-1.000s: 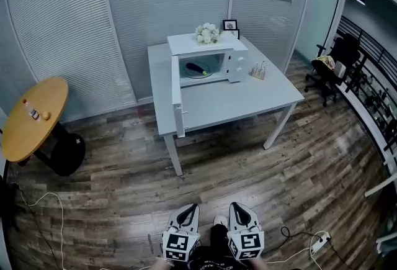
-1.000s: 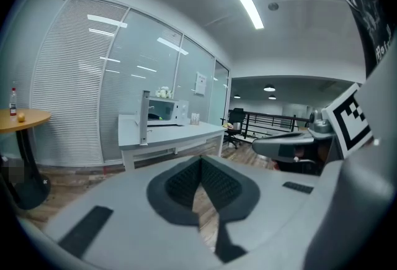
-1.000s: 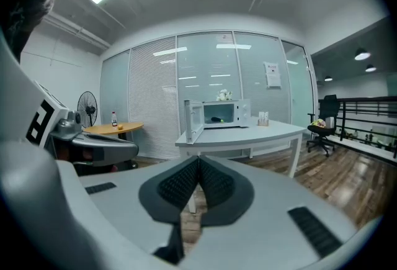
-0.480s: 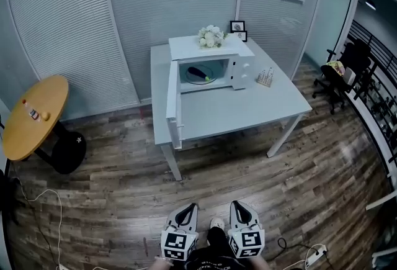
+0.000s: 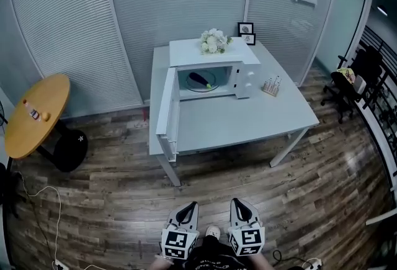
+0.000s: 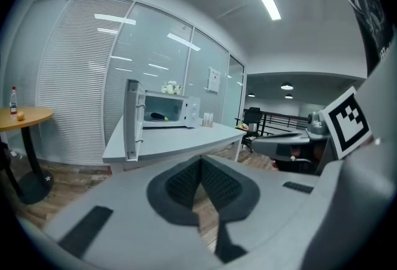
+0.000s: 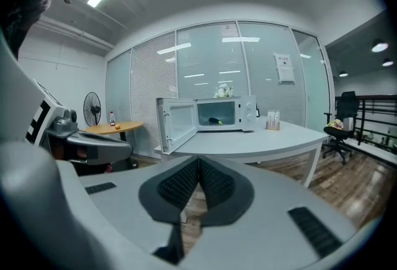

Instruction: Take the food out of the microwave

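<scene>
Food [image 5: 198, 79]: a dark, elongated piece with a small yellow-green bit beside it, lying on a plate [image 5: 202, 85] inside the microwave [image 5: 211, 51]. Not touched by anything. Exact kind of food too small to tell.

Microwave door [image 5: 167, 110] already swung fully open toward the front edge of the white table [image 5: 248, 120], so the cavity is exposed and the way in is clear. Microwave sits at the table's far side. Flowers [image 5: 213, 41] on its top, two picture frames [image 5: 246, 29] behind, a small rack [image 5: 271, 85] just beside it on the right.

Left gripper [image 5: 188, 211] and right gripper [image 5: 239, 208]: side by side low in the head view, over the wooden floor [image 5: 111, 200], well apart from the table. Both gripper views show the ribbed pads pressed together with nothing between them; both empty.

Round wooden table [image 5: 37, 113] off to the left, not involved.

Progress, as judged: opening step done; removal not begun. Left to do: close the gap to the table, part one pair of jaws, reach into the cavity, take the plate by its rim or the food itself, draw it out level past the open door, set it on the table
</scene>
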`<action>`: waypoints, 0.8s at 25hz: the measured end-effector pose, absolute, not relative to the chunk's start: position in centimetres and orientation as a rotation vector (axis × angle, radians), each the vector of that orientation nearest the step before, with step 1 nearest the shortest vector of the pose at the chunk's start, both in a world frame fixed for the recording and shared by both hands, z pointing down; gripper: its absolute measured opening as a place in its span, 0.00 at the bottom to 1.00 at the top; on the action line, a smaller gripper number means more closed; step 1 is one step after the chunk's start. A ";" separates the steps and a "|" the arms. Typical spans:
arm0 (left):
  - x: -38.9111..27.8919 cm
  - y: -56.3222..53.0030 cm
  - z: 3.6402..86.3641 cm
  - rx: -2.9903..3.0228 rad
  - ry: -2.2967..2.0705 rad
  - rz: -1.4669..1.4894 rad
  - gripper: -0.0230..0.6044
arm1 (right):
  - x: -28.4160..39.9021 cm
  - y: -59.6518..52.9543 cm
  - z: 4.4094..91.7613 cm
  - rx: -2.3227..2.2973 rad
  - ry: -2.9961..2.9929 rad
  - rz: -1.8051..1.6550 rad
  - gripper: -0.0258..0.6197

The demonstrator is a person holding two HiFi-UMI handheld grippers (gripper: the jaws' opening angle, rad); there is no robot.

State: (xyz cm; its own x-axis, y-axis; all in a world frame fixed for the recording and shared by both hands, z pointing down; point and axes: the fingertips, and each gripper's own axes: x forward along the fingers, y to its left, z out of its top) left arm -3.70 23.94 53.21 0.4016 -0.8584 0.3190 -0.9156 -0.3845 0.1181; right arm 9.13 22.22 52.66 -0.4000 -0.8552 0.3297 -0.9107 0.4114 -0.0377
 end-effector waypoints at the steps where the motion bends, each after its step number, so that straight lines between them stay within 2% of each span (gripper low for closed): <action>1: -3.4 23.5 53.4 2.378 -1.560 0.302 0.05 | 9.5 21.7 52.7 1.539 -2.413 0.308 0.05; 9: 0.0 20.8 53.9 2.310 -1.541 0.256 0.05 | 12.4 18.4 52.9 1.474 -2.441 0.297 0.05; 20: 1.5 19.4 54.0 2.293 -1.588 0.284 0.05 | 13.7 17.0 53.9 1.421 -2.451 0.328 0.05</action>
State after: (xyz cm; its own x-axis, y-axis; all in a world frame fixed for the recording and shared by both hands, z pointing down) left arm 1.46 19.44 54.02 0.3567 -0.8666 0.3489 -0.9338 -0.3202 0.1593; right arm 13.72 17.00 53.88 -0.4725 -0.8056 0.3573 -0.8713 0.4881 -0.0516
